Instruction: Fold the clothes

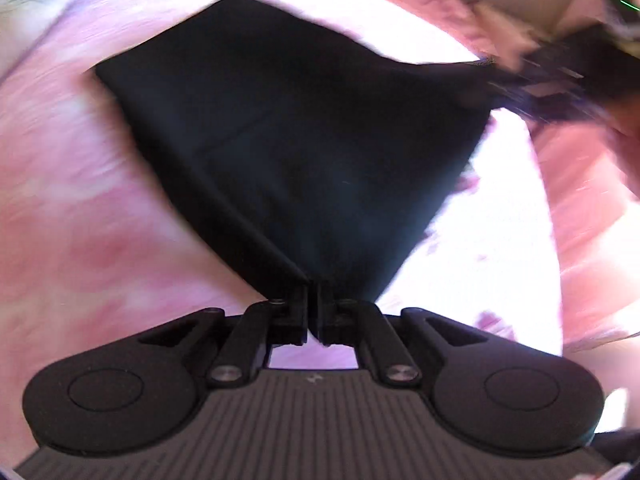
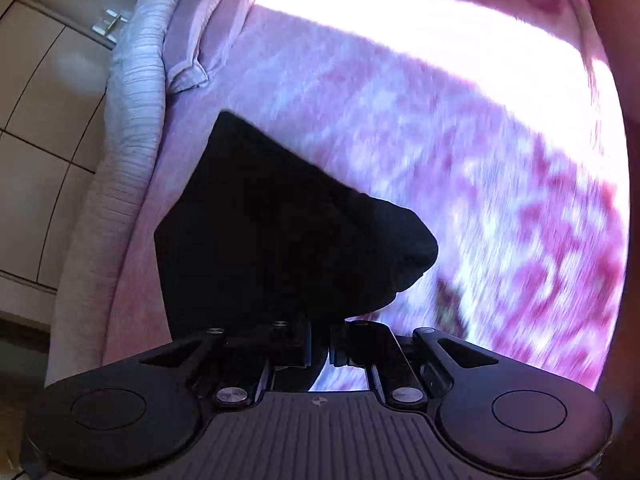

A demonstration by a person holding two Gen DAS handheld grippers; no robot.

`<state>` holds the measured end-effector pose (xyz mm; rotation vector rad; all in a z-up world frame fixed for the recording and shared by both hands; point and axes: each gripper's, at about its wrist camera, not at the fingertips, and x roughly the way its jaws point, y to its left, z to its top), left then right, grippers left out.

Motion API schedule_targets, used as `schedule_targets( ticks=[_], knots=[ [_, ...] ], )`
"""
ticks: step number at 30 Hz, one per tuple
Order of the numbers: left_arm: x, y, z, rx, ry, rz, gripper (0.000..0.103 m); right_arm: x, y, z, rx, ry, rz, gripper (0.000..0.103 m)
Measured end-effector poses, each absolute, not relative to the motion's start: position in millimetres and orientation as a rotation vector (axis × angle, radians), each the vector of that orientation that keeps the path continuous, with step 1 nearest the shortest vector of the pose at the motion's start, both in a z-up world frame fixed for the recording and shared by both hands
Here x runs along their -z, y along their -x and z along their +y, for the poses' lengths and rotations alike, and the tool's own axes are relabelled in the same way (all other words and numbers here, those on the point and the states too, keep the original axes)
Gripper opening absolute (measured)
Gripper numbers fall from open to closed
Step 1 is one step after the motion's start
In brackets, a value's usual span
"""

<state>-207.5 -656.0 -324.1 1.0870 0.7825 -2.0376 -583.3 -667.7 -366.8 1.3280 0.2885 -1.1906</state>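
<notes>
- My left gripper [image 1: 313, 296] is pinched tight on a corner of the black garment [image 1: 296, 128]; the cloth fans away over the pink bedspread [image 1: 80, 208].
- My right gripper [image 2: 320, 340] clamps another edge, the garment stretched between both grippers.

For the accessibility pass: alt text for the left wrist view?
The left gripper is shut on a corner of a black fabric garment, stretched taut above a pink patterned bedcover. At the upper right, the right gripper, blurred, holds another corner.
</notes>
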Motion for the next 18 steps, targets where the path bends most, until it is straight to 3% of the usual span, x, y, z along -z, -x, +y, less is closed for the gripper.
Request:
schedule_targets(
  ticks=[6,10,12,16,18],
  knots=[
    [308,273,-662,2.21,-1.095,0.681,0.012,373,650,-759,1.161,-1.209,0.489,0.007],
    [292,244,-664,2.248,-1.131,0.429,0.023,385,654,-755,1.176,-1.223,0.53,0.015],
    [290,224,-670,2.225,-1.168,0.245,0.038,374,642,-728,1.268,-1.143,0.575,0.031],
    [311,199,-691,2.11,-1.351,-0.279,0.051,355,590,-669,1.342,-0.89,0.712,0.034],
    [327,194,-703,2.066,-1.415,-0.503,0.064,348,548,-641,1.277,-0.723,0.786,0.04]
  ],
)
